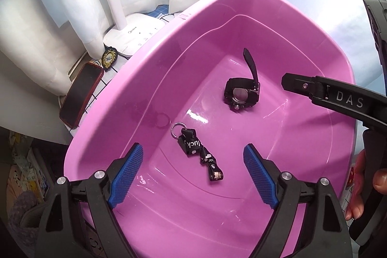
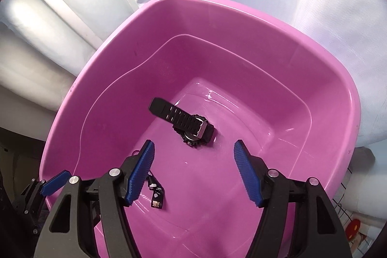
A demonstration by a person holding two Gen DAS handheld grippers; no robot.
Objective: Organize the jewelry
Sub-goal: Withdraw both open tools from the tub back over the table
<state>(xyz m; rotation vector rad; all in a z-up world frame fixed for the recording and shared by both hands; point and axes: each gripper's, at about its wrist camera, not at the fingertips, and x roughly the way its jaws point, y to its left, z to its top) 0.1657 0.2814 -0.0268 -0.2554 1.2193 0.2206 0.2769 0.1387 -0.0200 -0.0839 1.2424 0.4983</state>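
A pink plastic basin (image 1: 145, 55) (image 2: 241, 4) holds two things on its floor. A black wristwatch (image 1: 241, 93) (image 2: 193, 127) lies face down toward the back with one strap end sticking up. Nearer is a black fabric key strap (image 1: 200, 154) (image 2: 157, 195) with a metal ring. My left gripper (image 1: 192, 149) hangs open above the strap, its blue pads well apart on either side and not touching it. My right gripper (image 2: 193, 145) is open over the basin just short of the watch, with nothing between its pads. One of its black fingers (image 1: 338, 98) reaches in from the right.
Left of the basin lie a red-cased phone (image 1: 81, 93), a black and gold badge (image 1: 108, 58) and a white lamp base (image 1: 135, 35) with its pole. White curtains hang behind. A hand (image 1: 362, 185) holds the right gripper's handle at the right edge.
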